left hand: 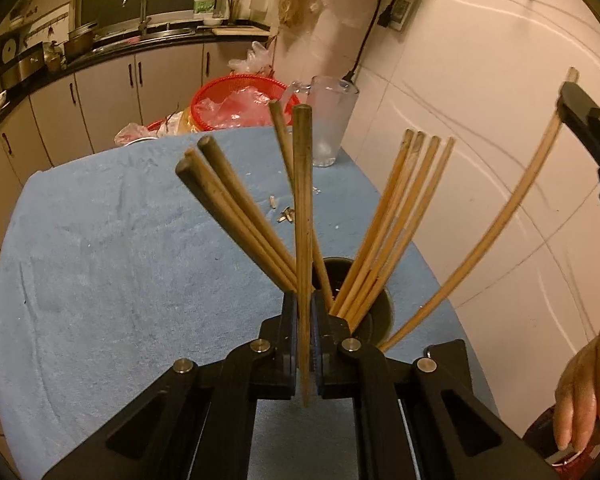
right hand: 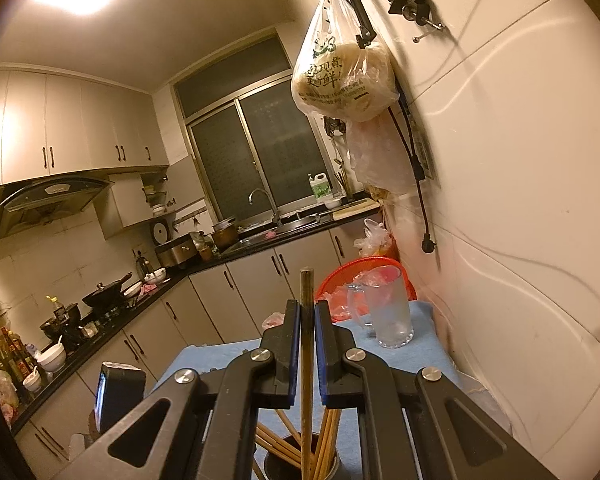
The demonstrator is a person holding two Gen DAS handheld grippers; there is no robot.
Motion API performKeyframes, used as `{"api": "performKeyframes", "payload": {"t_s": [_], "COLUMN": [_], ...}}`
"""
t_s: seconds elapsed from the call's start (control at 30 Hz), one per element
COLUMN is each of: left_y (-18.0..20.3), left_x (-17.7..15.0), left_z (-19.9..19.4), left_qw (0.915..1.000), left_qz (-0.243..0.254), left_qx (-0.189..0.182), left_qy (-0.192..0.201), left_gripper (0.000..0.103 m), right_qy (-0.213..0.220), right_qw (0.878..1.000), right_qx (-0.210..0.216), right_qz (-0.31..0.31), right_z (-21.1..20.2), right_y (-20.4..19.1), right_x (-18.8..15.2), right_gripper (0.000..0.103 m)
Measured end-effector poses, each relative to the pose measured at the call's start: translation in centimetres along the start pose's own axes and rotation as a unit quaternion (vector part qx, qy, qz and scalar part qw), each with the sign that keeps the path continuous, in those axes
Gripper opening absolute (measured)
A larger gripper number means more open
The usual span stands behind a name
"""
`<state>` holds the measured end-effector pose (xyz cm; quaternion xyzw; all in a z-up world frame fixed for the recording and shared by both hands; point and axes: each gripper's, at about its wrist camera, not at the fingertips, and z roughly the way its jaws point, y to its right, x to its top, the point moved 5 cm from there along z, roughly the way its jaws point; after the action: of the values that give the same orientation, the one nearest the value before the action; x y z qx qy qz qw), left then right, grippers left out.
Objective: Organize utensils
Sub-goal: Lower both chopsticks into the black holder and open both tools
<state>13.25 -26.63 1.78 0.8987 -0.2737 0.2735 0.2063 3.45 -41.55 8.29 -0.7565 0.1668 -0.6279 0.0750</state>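
My left tool (left hand: 305, 312) is clamped on a dark brown wooden chopstick (left hand: 303, 216) just above the dark round holder cup (left hand: 382, 312) on the blue towel-covered tabletop (left hand: 100, 260). No earlier view is to hand, so I speak only of the grip as it stands. This stick runs nearly straight up between the pads, thick end high, thin tip poking out below them. To its left three dark chopsticks (left hand: 236, 216) fan up-left out of the cup; to its right a bundle of pale bamboo chopsticks (left hand: 396, 224) leans up-right.

My right tool (right hand: 308, 344) is clamped on a second dark stick (right hand: 306, 320), also upright, its lower end down among the others in the cup.

Risks, as I judge them: either stick could pivot in so narrow a pinch and slip; pulling sideways could drag the fanned sticks and tip the cup; a wide swing could knock the frosted plastic pitcher (left hand: 332, 120) behind.
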Motion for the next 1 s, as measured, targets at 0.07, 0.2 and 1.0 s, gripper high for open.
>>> {"api": "performKeyframes", "payload": {"t_s": [0.07,0.2,1.0], "left_y": [0.3,1.0,1.8], "left_x": [0.1,0.5,4.6], "left_z": [-0.7,-2.7,-5.9], "left_qw": [1.0000,0.9996,0.9955], "left_qz": [0.003,0.011,0.008], "left_qx": [0.000,-0.004,-0.002], "left_qy": [0.008,0.027,0.095], "left_gripper": [0.007,0.007,0.007], "right_qy": [0.000,0.006,0.012], "right_qw": [1.000,1.000,1.000], "right_qx": [0.002,0.004,-0.023], "right_qz": [-0.001,-0.004,-0.014], "right_z": [0.0,-0.4,1.5], "right_y": [-0.1,-0.4,-0.4], "right_x": [0.1,0.5,0.3], "right_gripper": [0.008,0.008,0.008]}}
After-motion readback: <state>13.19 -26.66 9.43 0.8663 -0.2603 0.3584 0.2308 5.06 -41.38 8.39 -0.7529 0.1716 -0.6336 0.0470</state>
